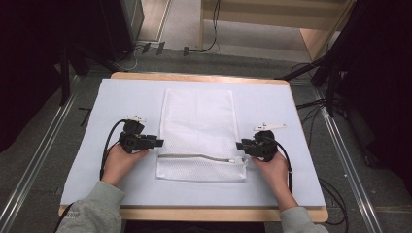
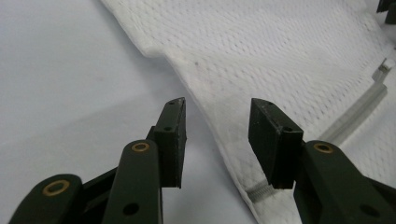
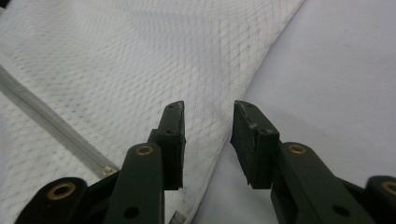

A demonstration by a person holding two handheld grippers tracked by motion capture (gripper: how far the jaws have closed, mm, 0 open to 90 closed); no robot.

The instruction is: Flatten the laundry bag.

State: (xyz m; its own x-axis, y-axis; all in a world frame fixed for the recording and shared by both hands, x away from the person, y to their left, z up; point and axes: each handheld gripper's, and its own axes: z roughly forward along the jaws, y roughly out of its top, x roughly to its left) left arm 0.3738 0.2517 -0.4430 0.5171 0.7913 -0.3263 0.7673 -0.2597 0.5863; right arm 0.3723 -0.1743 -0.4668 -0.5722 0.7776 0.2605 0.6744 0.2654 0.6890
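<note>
White mesh bag (image 1: 200, 127) is flanked by left gripper (image 1: 158, 142) and right gripper (image 1: 239, 145), jaws parted, nothing gripped, edges lined up for pinching.

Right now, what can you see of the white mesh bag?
The mesh bag is white netted fabric, lying flat and lengthwise on the pale sheet. A grey zipper crosses its near end, looking closed, its pull at the right. The left gripper and right gripper flank its side edges, jaws apart, no pad pressing it.
</note>
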